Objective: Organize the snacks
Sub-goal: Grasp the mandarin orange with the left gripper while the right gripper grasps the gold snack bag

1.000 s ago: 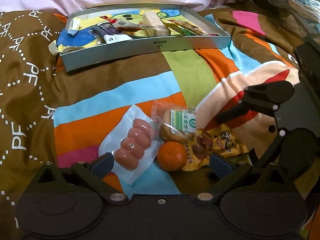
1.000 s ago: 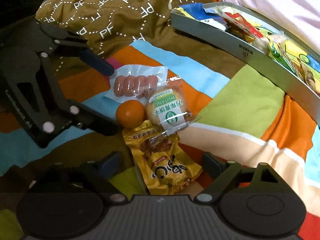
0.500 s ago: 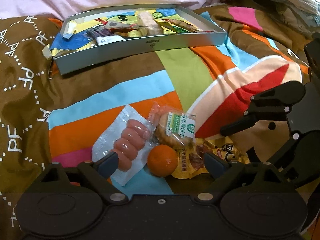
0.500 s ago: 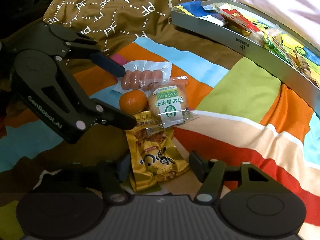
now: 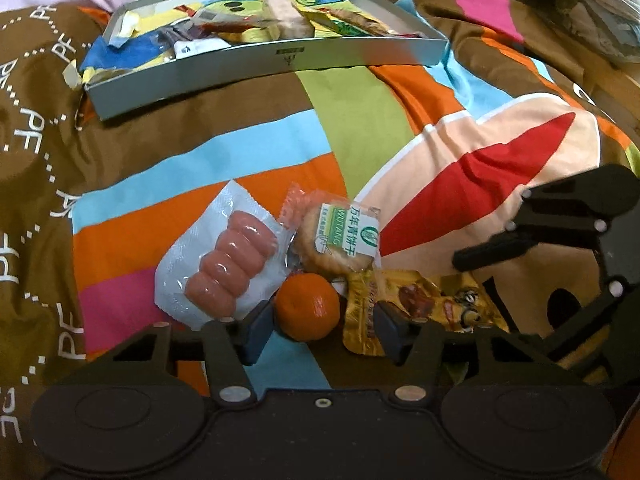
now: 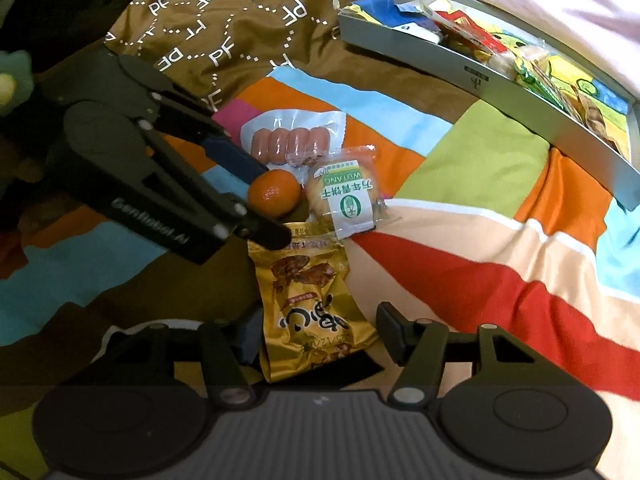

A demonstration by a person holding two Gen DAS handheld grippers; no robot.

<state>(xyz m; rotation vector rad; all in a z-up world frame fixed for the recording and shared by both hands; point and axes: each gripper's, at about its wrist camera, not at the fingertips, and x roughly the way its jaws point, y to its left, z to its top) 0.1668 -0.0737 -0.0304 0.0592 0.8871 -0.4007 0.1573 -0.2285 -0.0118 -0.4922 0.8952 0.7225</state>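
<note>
Left tool low over snack pile, jaws closing around mandarin; near pad touching or almost touching peel, far pad short of it, so no firm pinch yet. Right tool straddling bottom edge of gold snack pouch, jaws part-spread, pouch between them; left pad against pouch edge, right pad clear of it. No squeeze confirmed.

Step in hand, as judged: paired pickup, fruit with left, pouch with right, for transfer to grey tray at far edge of bed cover.

For a clean grab of mandarin: pads centred on widest girth, not upper curve, else likely to roll out toward sausage pack. Light closing pressure only; soft peel. Straight lift, to avoid dragging biscuit packet whose wrapper edge touches fruit. For pouch: bite on flat sealed edge, not puffed middle; foil likely slippery.

Mandarin: small, round, bright orange, glossy, resting on striped bed cover between sausage pack and pouch, just below biscuit. Pouch: gold foil, crinkled, dark printed characters, top corner tucked under biscuit wrapper. Tray already holding mixed wrappers; free room inside hard to judge.
</note>
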